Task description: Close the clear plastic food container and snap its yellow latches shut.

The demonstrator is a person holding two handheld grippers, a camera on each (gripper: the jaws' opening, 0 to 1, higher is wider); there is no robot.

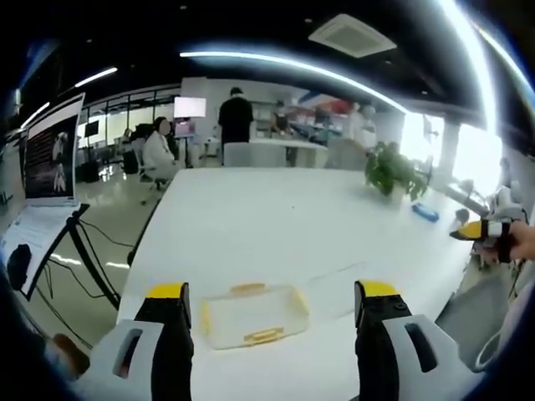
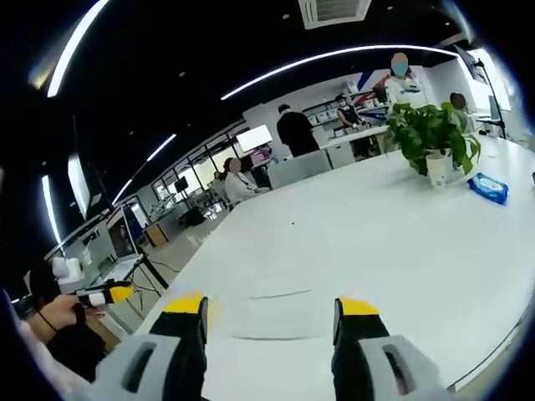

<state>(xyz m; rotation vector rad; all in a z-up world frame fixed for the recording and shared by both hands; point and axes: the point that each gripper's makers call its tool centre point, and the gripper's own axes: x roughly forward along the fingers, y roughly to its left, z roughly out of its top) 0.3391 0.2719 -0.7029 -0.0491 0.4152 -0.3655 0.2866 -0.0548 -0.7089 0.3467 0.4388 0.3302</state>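
lying flat on the white table [image 1: 276,217], near its front edge: the clear container [image 1: 247,315], dead ahead of the left gripper [image 1: 273,294] and framed between its two yellow-tipped jaws, a little toward the left one. long axis running crosswise to the line of the jaws, so broadside on to the approach. yellow latches [image 1: 262,336] on the near long side, the far long side and both short ends, all looking unsnapped, though too small to be sure. lid seemingly a flat clear sheet [image 1: 333,284] resting on the table just beside the container's right end; hinged or loose, cannot tell. left gripper spread wide, gripping nothing, clear of the container and above it. right gripper [image 2: 272,307] likewise gaping and empty, facing bare table with only a faint clear edge [image 2: 269,294] ahead of it, probably the lid or container rim, not certain. by judgement, left gripper the nearer and better lined up for the first move; the right needing to swing in toward the container before any latch can be pressed. from the left gripper view: the container whole, plus the other gripper held in a hand [image 1: 522,242] far out at the right edge. from the right gripper view: a potted plant [image 2: 431,138] and a blue packet [image 2: 488,188] well apart across the table, plus the other gripper off at the left edge.
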